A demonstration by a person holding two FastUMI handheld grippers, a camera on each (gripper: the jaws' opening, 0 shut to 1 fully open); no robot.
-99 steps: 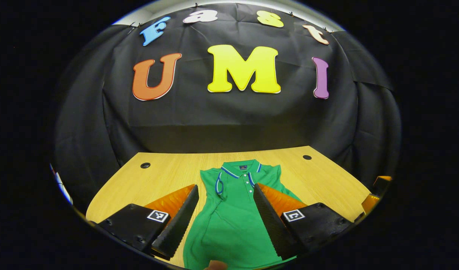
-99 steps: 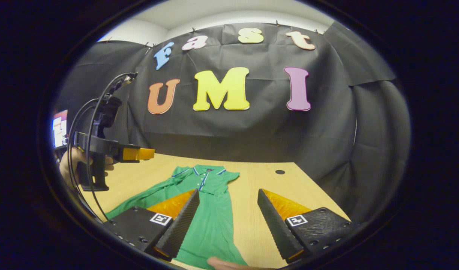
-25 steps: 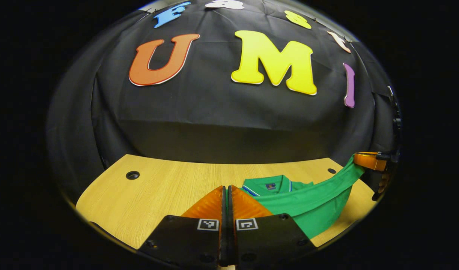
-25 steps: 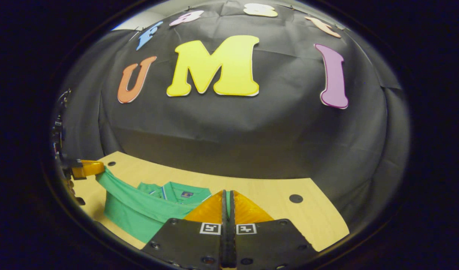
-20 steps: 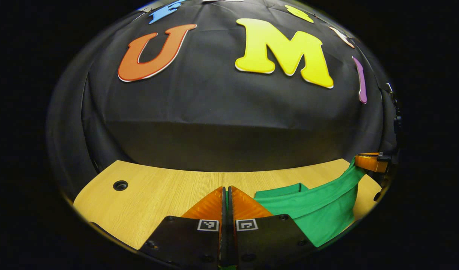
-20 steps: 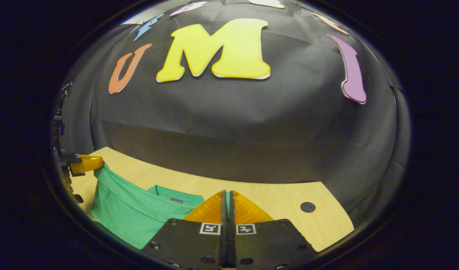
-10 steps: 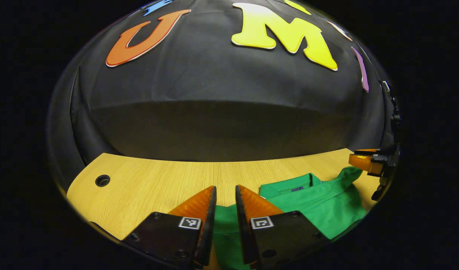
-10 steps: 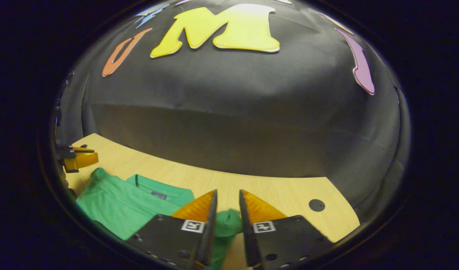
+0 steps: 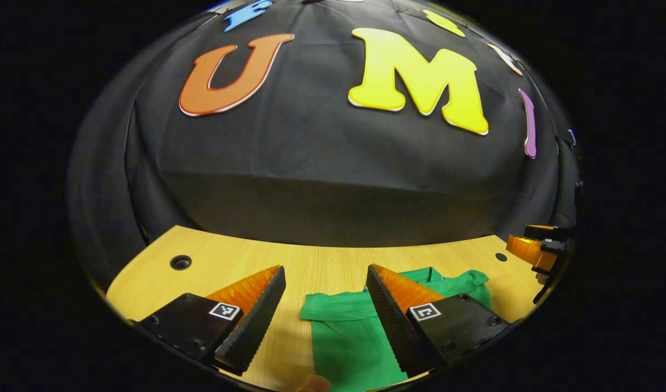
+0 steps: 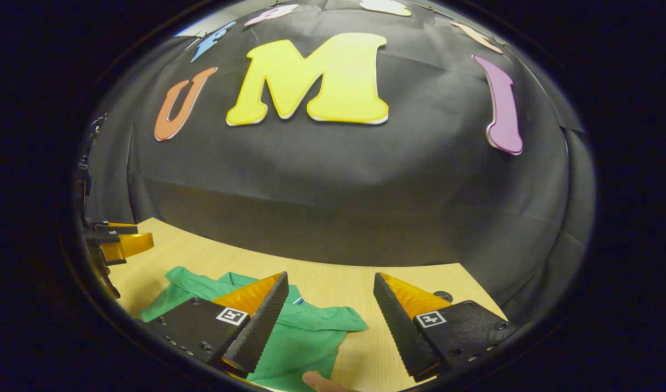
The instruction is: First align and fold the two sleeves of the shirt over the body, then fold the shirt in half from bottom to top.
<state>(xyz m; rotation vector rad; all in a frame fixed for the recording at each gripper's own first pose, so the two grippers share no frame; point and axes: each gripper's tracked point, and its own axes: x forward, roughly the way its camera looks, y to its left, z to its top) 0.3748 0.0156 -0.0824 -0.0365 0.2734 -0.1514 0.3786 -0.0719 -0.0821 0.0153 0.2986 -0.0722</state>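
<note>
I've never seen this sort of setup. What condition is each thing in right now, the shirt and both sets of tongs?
Green shirt: folded, lying on the table, not gripped.
Left tongs: open, holding nothing, above the shirt's near edge.
Right tongs: open, holding nothing, above the shirt's corner.

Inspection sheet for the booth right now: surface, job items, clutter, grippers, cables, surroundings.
Surface: wooden table, with round holes near its far corners.
Job's things: green shirt lies folded on the table, collar at the far end partly covered by the folded-up layer.
Clutter: nothing seen.
Grippers: left gripper open above the shirt's left edge; right gripper open above its right edge; neither holds cloth.
Cables: nothing seen.
Surroundings: black cloth wall behind the table; a fingertip at the bottom edge of the right gripper view.
</note>
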